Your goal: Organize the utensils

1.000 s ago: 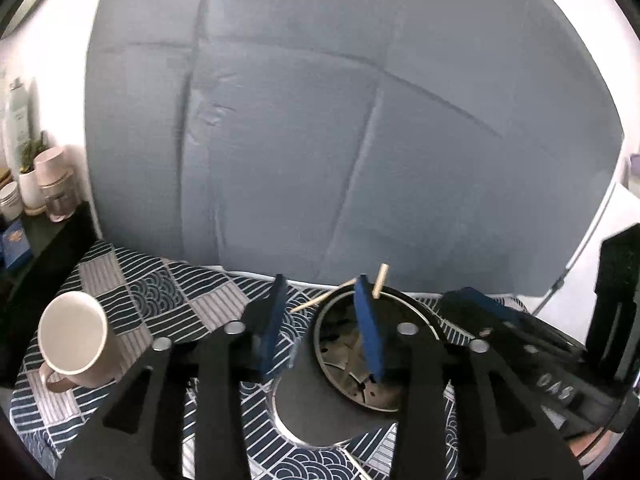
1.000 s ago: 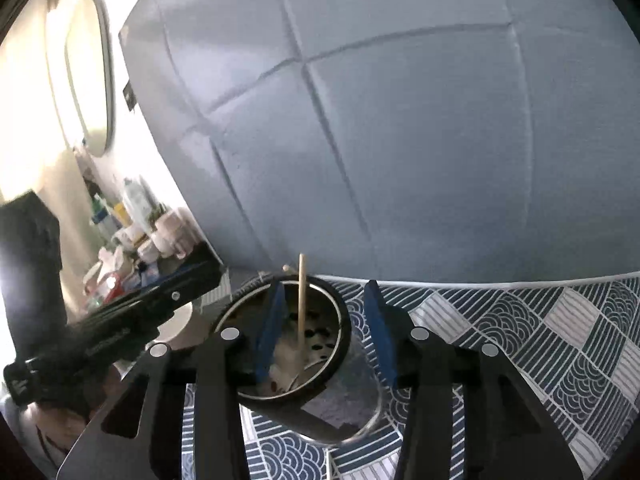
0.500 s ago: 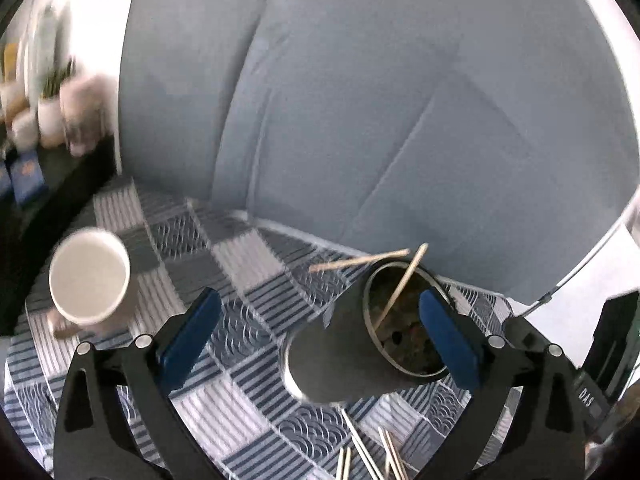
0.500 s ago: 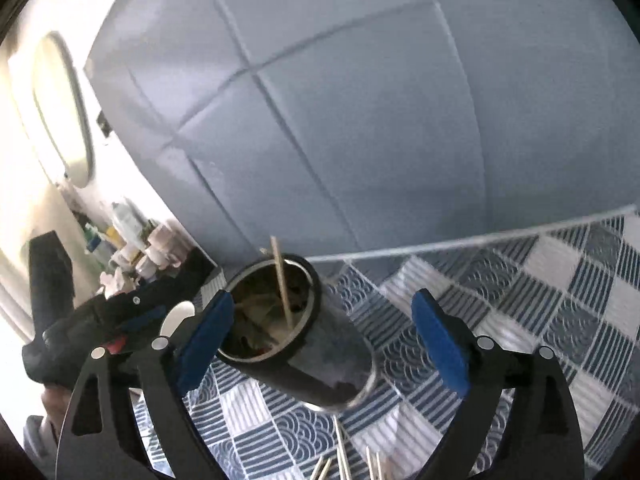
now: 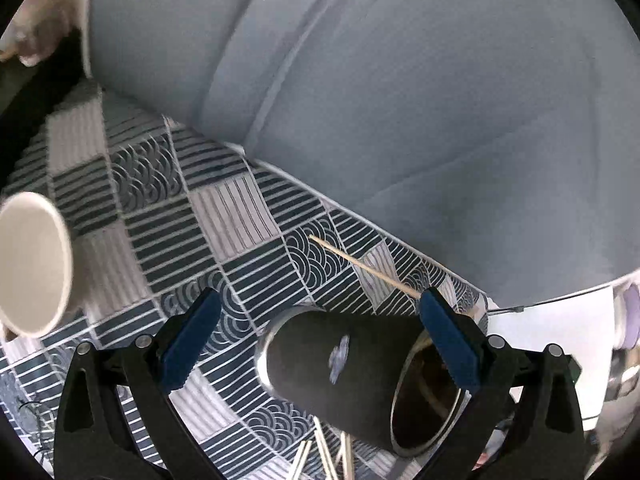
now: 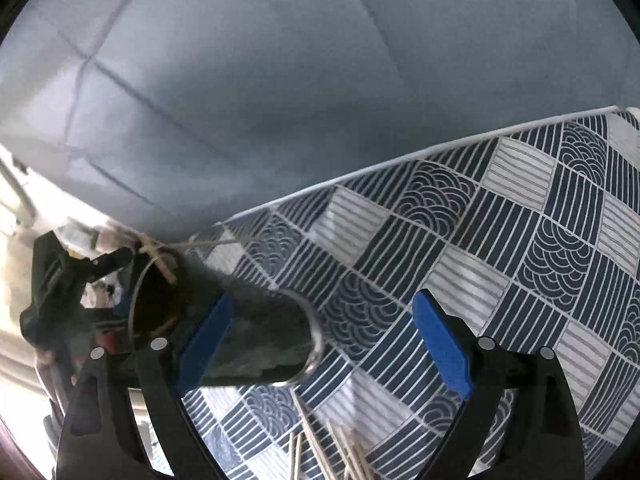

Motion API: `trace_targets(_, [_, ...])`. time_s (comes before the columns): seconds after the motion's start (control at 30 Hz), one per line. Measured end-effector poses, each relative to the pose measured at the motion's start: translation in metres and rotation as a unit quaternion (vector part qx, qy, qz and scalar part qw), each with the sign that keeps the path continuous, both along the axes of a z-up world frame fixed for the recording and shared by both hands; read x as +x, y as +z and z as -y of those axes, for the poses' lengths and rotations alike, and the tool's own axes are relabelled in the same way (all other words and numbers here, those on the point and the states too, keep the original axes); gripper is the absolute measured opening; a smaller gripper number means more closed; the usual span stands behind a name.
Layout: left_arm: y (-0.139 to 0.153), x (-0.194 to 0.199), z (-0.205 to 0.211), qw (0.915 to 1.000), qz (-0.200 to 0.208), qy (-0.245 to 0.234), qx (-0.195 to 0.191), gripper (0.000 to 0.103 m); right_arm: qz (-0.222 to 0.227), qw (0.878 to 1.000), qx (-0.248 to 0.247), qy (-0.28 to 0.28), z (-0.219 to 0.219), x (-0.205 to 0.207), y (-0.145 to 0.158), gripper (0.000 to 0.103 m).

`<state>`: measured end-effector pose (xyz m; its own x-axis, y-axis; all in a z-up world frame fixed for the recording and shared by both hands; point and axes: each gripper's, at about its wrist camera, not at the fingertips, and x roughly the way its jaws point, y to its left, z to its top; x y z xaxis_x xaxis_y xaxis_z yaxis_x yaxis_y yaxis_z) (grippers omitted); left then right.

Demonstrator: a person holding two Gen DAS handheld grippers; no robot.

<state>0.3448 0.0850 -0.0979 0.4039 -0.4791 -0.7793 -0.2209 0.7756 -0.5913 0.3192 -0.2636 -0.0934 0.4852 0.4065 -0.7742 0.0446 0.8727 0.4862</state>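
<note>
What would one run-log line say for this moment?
left hand-held gripper: open | right hand-held gripper: open | dark holder: holds chopsticks | loose chopsticks: on tablecloth

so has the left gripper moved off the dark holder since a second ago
Yes. The left gripper earlier had one finger inside the dark holder; now its jaws stand wide on either side of it, clear, and the white mug sits further left in view.

Left wrist view aimed steeply down along its blue fingers (image 5: 192,340), close over the patterned cloth (image 5: 168,240), right wrist view likewise angled down and close, dark cup (image 5: 344,364) and loose sticks (image 6: 340,448) shared by both views.
</note>
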Motion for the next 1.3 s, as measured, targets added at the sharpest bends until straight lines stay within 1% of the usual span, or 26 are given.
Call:
trace_targets(0.1, [-0.02,0.021,0.004,0.999,-0.034,-0.009,-0.027,0.097,-0.017,1.0,-0.007,-0.002,0.002,0.013,-0.012,0.087])
trace_targets(0.27, [-0.044,0.041,0.012,0.9955,-0.082,-0.022,-0.042,0.097,-0.036,0.999,-0.011,0.0,0.004,0.028,-0.029,0.087])
trace_targets(0.43, [-0.062,0.054,0.017,0.9901,-0.114,-0.023,-0.077,0.097,-0.048,0.999,-0.015,0.001,0.004,0.04,-0.043,0.087])
trace_targets(0.53, [-0.072,0.059,0.022,0.9876,-0.13,-0.022,-0.084,0.097,-0.056,0.998,-0.014,0.0,0.003,0.044,-0.05,0.087])
trace_targets(0.6, [-0.082,0.061,0.023,0.9835,-0.143,-0.019,-0.109,0.095,-0.061,0.998,-0.013,-0.001,0.003,0.046,-0.054,0.087])
trace_targets(0.67, [-0.092,0.063,0.025,0.9786,-0.159,-0.015,-0.13,0.09,-0.062,0.998,-0.015,-0.001,0.003,0.046,-0.055,0.087])
trace_targets(0.7, [-0.096,0.064,0.026,0.9771,-0.165,-0.016,-0.133,0.084,-0.063,0.998,-0.017,-0.002,0.002,0.047,-0.058,0.087])
trace_targets(0.77, [-0.1,0.066,0.029,0.9754,-0.169,-0.018,-0.141,0.078,-0.066,0.998,-0.017,-0.003,0.003,0.047,-0.06,0.087])
trace_targets(0.83, [-0.101,0.069,0.029,0.9732,-0.167,-0.024,-0.156,0.065,-0.062,0.998,-0.013,-0.003,0.003,0.047,-0.059,0.087])
trace_targets(0.87, [-0.102,0.071,0.029,0.9722,-0.167,-0.025,-0.162,0.061,-0.056,0.998,-0.011,0.0,0.003,0.046,-0.057,0.085])
trace_targets(0.9, [-0.102,0.072,0.028,0.9713,-0.167,-0.024,-0.168,0.051,-0.04,0.999,-0.006,0.008,0.002,0.046,-0.054,0.062])
trace_targets(0.93, [-0.099,0.074,0.027,0.9706,-0.165,-0.024,-0.173,0.044,-0.031,0.999,-0.004,0.02,0.001,0.045,-0.051,0.046])
trace_targets(0.97, [-0.097,0.075,0.025,0.9715,-0.162,-0.025,-0.171,0.04,-0.033,0.999,-0.008,0.036,-0.003,0.046,-0.05,0.025])
trace_targets(1.0, [-0.093,0.076,0.023,0.9727,-0.155,-0.025,-0.171,0.029,-0.037,0.998,-0.011,0.047,-0.006,0.047,-0.051,0.011])
trace_targets(1.03, [-0.09,0.076,0.021,0.9726,-0.151,-0.024,-0.175,0.016,-0.034,0.998,-0.013,0.055,-0.008,0.047,-0.051,0.006])
trace_targets(1.07, [-0.086,0.076,0.018,0.9723,-0.148,-0.02,-0.18,0.014,-0.028,0.998,-0.014,0.058,-0.009,0.046,-0.05,0.005])
trace_targets(1.1, [-0.082,0.075,0.015,0.9726,-0.147,-0.016,-0.179,0.007,-0.019,0.998,-0.018,0.059,-0.011,0.044,-0.048,0.005])
trace_targets(1.23, [-0.067,0.067,0.0,0.9756,-0.125,-0.001,-0.181,0.005,-0.022,0.998,-0.024,0.053,-0.014,0.04,-0.049,0.005])
trace_targets(1.3, [-0.056,0.062,-0.007,0.9774,-0.11,0.0,-0.18,0.005,-0.022,0.998,-0.021,0.047,-0.013,0.039,-0.048,0.007])
